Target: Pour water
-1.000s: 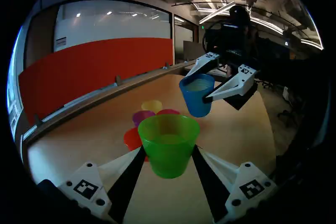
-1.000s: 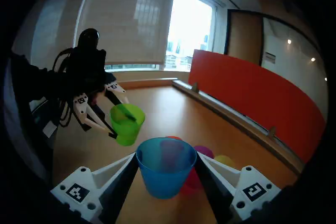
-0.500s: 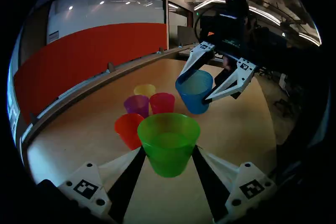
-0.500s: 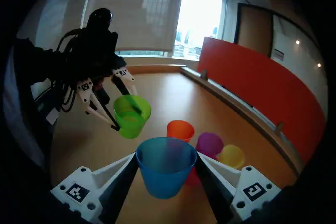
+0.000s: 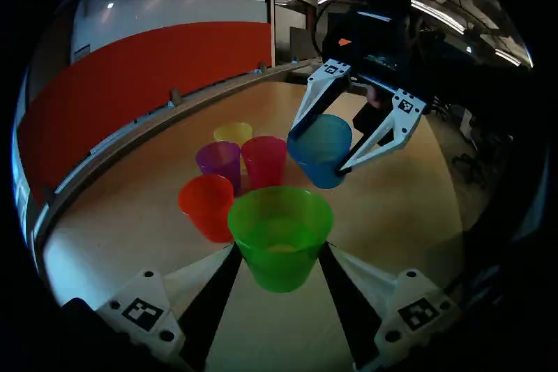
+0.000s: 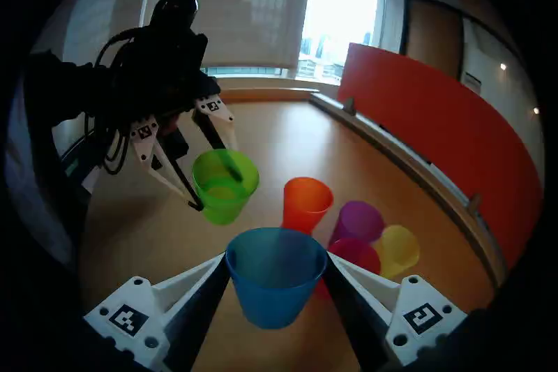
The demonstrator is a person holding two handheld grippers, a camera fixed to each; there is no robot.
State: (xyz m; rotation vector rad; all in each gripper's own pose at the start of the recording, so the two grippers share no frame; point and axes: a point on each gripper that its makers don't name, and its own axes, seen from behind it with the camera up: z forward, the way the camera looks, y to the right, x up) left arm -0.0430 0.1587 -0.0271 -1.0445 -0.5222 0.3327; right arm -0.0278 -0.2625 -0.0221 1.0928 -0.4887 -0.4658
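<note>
My left gripper (image 5: 280, 252) is closed tight on the green cup (image 5: 279, 267), held up just beside the orange cup (image 5: 206, 206). My right gripper (image 6: 276, 260) is closed tight on the blue cup (image 6: 273, 296), near the orange cup too.

Table (image 5: 397, 208), orange (image 5: 206, 206), purple (image 5: 219, 162), pink (image 5: 264, 160), yellow cups (image 5: 233, 133)

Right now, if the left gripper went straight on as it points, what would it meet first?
Probably the pink cup, dead ahead of the green cup the left gripper holds; the blue cup in the right gripper sits close beside, depth unclear.
</note>
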